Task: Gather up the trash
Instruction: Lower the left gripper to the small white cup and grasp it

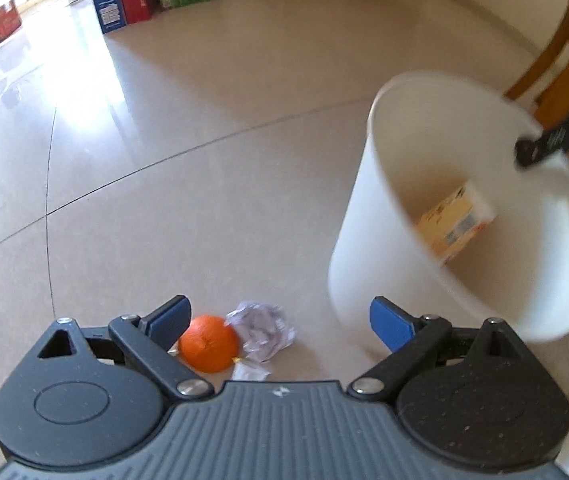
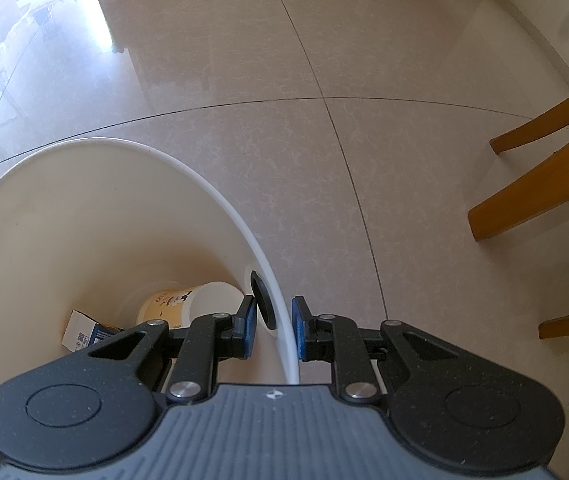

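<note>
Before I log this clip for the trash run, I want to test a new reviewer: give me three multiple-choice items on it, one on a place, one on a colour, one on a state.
1. Where does the crumpled paper lie?
A. inside the bin
B. on the floor beside the orange
C. on a chair

2. What colour is the bin?
A. white
B. green
C. black

3. How does the right gripper stand?
A. wide open above the floor
B. shut on the bin's rim
C. shut on a carton

Answers:
1 B: the left wrist view shows the paper on the floor tiles, right next to the orange, between the open fingers of the left gripper.
2 A: its wall is white inside and out.
3 B: its blue pads sit on either side of the rim, one inside and one outside.
</note>
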Demonstrator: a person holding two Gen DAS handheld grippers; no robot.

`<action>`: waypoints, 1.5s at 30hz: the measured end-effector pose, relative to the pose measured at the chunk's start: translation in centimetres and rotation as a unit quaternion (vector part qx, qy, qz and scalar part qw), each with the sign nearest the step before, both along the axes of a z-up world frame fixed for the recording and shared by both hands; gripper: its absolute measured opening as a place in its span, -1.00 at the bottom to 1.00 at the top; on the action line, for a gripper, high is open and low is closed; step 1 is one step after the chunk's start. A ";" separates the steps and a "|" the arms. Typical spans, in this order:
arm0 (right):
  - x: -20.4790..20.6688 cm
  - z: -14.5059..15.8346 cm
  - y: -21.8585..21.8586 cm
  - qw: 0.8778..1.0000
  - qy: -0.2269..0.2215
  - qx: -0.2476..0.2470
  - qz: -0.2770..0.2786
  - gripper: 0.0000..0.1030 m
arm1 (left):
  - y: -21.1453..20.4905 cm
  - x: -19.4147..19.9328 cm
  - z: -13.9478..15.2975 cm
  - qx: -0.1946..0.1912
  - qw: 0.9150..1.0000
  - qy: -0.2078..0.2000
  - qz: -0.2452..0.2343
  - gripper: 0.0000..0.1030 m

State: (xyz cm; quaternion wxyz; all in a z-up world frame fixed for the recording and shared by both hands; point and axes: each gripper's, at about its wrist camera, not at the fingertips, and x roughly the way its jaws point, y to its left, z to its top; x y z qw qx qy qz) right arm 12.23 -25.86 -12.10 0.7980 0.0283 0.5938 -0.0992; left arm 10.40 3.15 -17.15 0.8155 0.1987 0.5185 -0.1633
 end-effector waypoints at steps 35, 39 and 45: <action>0.2 -0.2 -0.3 1.000 0.001 0.006 -0.005 -0.56 | 5.0 0.5 -18.5 0.091 0.992 0.079 -0.042 -0.09; 0.1 -0.3 -0.2 1.000 0.001 0.004 -0.003 -0.56 | 4.8 0.8 -18.9 0.090 0.992 0.075 -0.039 -0.10; 0.2 -0.6 0.0 1.000 0.003 0.002 -0.004 -0.56 | 5.2 0.7 -19.0 0.075 0.993 0.093 -0.009 -0.26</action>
